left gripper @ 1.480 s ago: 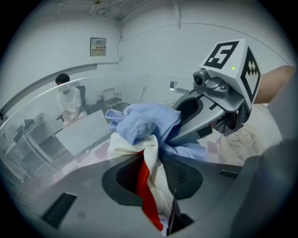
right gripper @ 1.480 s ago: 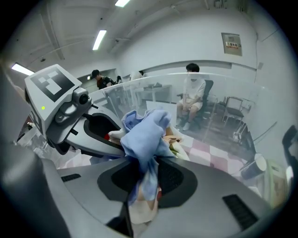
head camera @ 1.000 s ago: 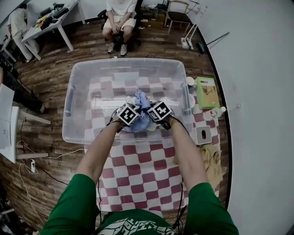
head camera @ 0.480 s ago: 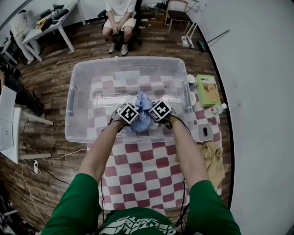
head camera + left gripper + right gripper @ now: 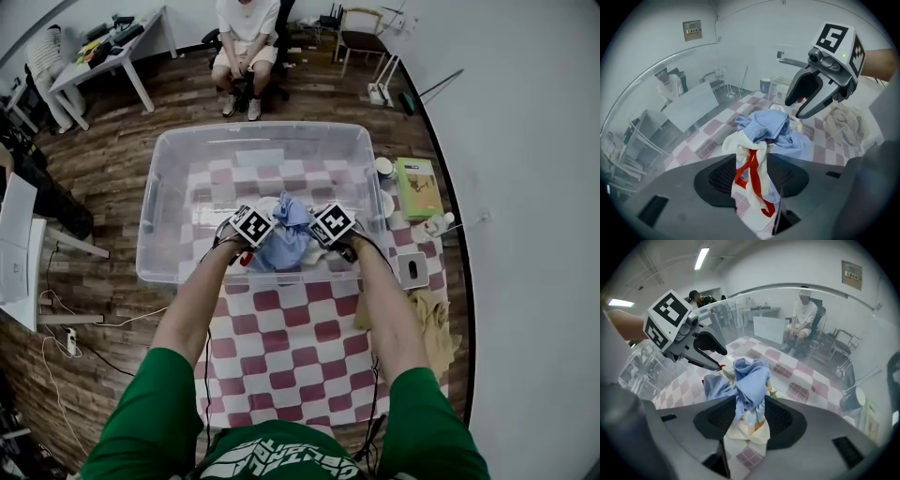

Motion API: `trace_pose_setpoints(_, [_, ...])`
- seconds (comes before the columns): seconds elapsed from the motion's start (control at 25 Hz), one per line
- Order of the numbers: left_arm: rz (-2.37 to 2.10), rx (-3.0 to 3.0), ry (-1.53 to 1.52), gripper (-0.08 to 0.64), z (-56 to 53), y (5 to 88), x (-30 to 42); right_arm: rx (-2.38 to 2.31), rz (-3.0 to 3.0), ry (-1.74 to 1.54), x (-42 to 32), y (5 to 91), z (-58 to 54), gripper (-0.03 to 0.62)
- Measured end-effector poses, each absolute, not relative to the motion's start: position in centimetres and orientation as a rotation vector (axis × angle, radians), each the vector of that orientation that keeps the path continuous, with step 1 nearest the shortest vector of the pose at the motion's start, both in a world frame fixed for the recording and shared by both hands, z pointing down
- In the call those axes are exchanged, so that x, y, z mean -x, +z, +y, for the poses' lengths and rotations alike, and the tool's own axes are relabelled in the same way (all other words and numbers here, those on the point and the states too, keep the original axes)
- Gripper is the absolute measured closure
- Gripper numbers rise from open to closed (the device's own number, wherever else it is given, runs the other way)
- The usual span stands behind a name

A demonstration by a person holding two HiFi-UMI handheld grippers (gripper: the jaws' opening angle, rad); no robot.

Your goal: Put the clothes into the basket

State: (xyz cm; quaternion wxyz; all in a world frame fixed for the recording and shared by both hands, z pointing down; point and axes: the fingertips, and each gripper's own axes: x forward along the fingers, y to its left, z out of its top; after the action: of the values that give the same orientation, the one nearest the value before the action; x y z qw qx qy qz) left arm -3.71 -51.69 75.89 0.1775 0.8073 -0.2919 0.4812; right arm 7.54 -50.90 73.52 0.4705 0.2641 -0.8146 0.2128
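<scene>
Two hand-held tools at work over the basket (image 5: 262, 128), a clear plastic tub that stands on the far part of a counter (image 5: 300, 347) covered with a red-and-white checked cloth. The clothes (image 5: 284, 239), a crumpled bundle, lie inside the tub near its front wall, directly between the two tools. The left tool (image 5: 752, 161) points steeply down at the bundle's left side. Its jaws have just been opening and stand about halfway apart. A strip of white fabric with red bands (image 5: 751, 180) runs up from the bundle and through the gap, touching both pads. The right tool (image 5: 750, 404) points down at the bundle's right side in a mirrored pose. Its jaws have likewise just been opening and stand about halfway apart, with a fold of the light blue garment (image 5: 751, 378) and some pale patterned fabric filling the space between the pads. Each tool shows in the other's camera, close to the bundle, with the marker cube on top. The checked cloth can be seen through the tub's floor around the clothes. On the counter to the right of the tub, outside it, lie a green box (image 5: 417, 187), a small white cup (image 5: 384, 167) and a small white device (image 5: 412, 270). A yellowish cloth (image 5: 433, 319) hangs at the counter's right edge. Beyond the tub a person (image 5: 246, 28) sits on a chair on the wooden floor (image 5: 112, 131).
</scene>
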Motion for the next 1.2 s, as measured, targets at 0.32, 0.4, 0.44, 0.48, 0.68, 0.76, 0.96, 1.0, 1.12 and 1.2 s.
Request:
trace_pose_setpoints(0.32, [-1.104, -2.448, 1.175, 0.373, -54.6, 65.8, 3.9, -0.884, -2.189, 0.398, -7.4, 64.0, -53.4, 0.413])
trace_pose_setpoints(0.4, [-1.184, -2.497, 1.097, 0.379, -54.9, 62.4, 4.0, -0.936, -2.252, 0.339, -7.0, 60.8, -53.5, 0.418])
trace_pose_setpoints(0.44, [-1.205, -2.514, 1.049, 0.394, -54.8, 61.0, 3.9, -0.959, -2.285, 0.310, -6.8, 59.2, -53.4, 0.426])
trace_pose_setpoints(0.48, [-1.213, -2.528, 0.992, 0.417, -54.5, 59.8, 3.8, -0.983, -2.316, 0.281, -6.6, 57.6, -53.2, 0.437])
trace_pose_setpoints(0.68, [-1.305, -2.562, 0.664, 0.517, -52.7, 53.4, 4.0, -1.109, -2.410, 0.167, -6.1, 50.8, -50.5, 0.541])
trace_pose_setpoints(0.76, [-1.327, -2.552, 0.566, 0.539, -51.2, 51.5, 4.5, -1.147, -2.438, 0.146, -5.9, 48.8, -48.8, 0.564])
trace_pose_setpoints(0.96, [-1.294, -2.559, 0.376, 0.555, -46.0, 47.9, 5.2, -1.212, -2.513, 0.154, -5.3, 45.3, -43.8, 0.584])
trace_pose_setpoints(1.0, [-1.289, -2.565, 0.350, 0.555, -44.9, 47.4, 5.4, -1.220, -2.529, 0.156, -5.1, 44.8, -42.7, 0.584])
trace_pose_setpoints(1.12, [-1.284, -2.571, 0.261, 0.555, -41.5, 45.9, 6.3, -1.235, -2.570, 0.156, -4.3, 43.2, -39.4, 0.584])
trace_pose_setpoints(1.2, [-1.281, -2.568, 0.200, 0.557, -39.3, 45.0, 6.8, -1.239, -2.593, 0.162, -3.9, 42.4, -37.1, 0.584])
